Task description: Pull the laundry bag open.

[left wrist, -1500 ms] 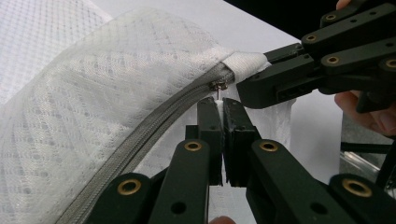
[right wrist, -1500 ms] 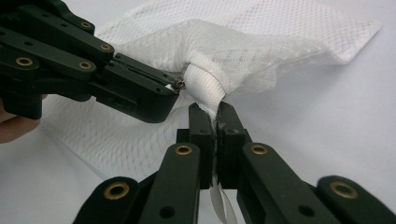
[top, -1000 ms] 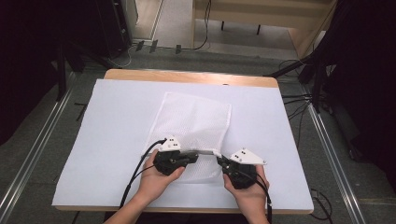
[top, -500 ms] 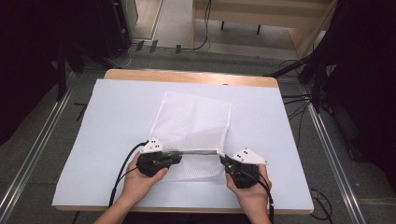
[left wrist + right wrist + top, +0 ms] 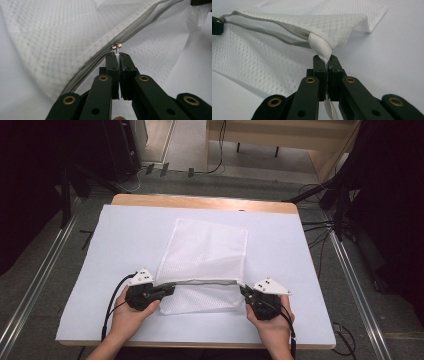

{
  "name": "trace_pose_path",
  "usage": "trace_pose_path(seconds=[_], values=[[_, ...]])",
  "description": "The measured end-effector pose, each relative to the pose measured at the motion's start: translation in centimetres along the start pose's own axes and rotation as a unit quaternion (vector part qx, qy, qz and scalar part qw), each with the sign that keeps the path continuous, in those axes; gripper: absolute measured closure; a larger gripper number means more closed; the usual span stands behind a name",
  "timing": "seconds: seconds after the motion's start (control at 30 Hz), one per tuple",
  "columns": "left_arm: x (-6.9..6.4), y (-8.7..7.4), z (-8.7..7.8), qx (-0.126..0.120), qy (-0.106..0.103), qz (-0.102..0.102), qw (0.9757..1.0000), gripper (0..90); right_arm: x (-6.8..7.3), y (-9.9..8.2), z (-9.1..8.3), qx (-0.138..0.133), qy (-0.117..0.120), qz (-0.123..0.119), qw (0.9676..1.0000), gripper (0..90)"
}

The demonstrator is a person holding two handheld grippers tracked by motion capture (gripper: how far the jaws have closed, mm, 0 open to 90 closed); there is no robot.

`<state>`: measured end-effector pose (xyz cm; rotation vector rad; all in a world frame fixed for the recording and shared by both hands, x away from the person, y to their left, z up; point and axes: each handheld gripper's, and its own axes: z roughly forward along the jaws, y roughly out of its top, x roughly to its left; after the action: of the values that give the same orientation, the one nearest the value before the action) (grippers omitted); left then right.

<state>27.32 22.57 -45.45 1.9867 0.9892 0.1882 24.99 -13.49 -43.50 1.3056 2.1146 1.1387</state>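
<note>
A white mesh bag (image 5: pixel 202 252) lies on the white sheet, its grey zipper (image 5: pixel 205 281) stretched taut between my two grippers. My left gripper (image 5: pixel 170 290) is shut on the zipper's pull tab, just below the metal slider (image 5: pixel 116 45); its jaws (image 5: pixel 117 53) meet on the tab. My right gripper (image 5: pixel 243 291) is shut on the bag's corner (image 5: pixel 320 46) at the zipper's right end, lifting it off the sheet. In the right gripper view the two grey zipper edges (image 5: pixel 294 31) stand slightly apart between that corner and the left gripper (image 5: pixel 215 26).
The white sheet (image 5: pixel 125 235) covers a wooden table whose far edge (image 5: pixel 200 202) shows. Cables trail from both grippers toward the near edge. Metal rails and dark floor flank the table on both sides.
My left gripper has travelled left along the bag's near edge with the zipper pull in it. The right gripper has kept its hold on the corner and shifted slightly right.
</note>
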Motion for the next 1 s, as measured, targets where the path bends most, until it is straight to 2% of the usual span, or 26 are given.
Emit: trace_pose_path(seconds=[0.23,0.4,0.5,0.53,0.6,0.63,0.67,0.73,0.77,0.83,0.93,1.0], values=[[1.0,-0.6,-1.6,0.001,0.016,0.001,0.9999,88.7,-0.3,-0.1,-0.1,0.001,-0.002,0.003,1.0,88.9],[1.6,-1.0,-2.5,0.001,0.017,-0.006,0.9998,88.7,-0.5,-0.2,-0.1,0.003,-0.002,0.004,1.0,88.9],[1.5,-1.1,-2.9,0.002,0.023,0.005,0.9997,88.6,-0.4,-0.1,0.0,0.005,0.001,0.002,1.0,88.9],[1.5,-1.2,-2.9,0.002,0.022,0.004,0.9998,88.6,-0.3,-0.1,0.0,0.004,0.001,0.0,1.0,88.9],[1.7,-1.3,-2.9,0.006,0.003,-0.004,1.0,88.3,-0.3,-0.1,0.0,0.003,0.0,0.001,1.0,88.8],[1.9,-1.5,-2.9,-0.002,-0.003,-0.01,0.9999,87.8,-0.3,-0.1,0.0,0.004,0.0,0.0,1.0,88.8],[2.0,-1.7,-3.0,-0.021,-0.006,-0.016,0.9996,85.1,-0.3,-0.1,0.0,0.004,0.003,0.001,1.0,88.8],[2.3,-1.9,-3.5,-0.052,-0.007,-0.03,0.9982,63.2,-0.4,-0.3,0.0,0.003,0.014,0.004,0.9999,88.7],[2.4,-2.0,-3.7,-0.066,-0.007,-0.03,0.9974,56.3,-0.4,-0.5,0.1,0.0,0.02,0.001,0.9998,88.5],[2.4,-1.9,-4.4,-0.087,0.008,-0.029,0.9957,41.8,-0.3,-0.7,0.2,0.003,0.019,-0.003,0.9998,88.3],[2.4,-2.0,-5.4,-0.11,0.023,-0.031,0.9931,26.9,-0.4,-0.9,0.3,0.0,0.021,0.0,0.9998,87.1],[2.6,-2.2,-5.9,-0.121,0.029,-0.036,0.9916,23.8,-0.5,-0.9,0.2,-0.004,0.026,0.002,0.9996,85.8]])
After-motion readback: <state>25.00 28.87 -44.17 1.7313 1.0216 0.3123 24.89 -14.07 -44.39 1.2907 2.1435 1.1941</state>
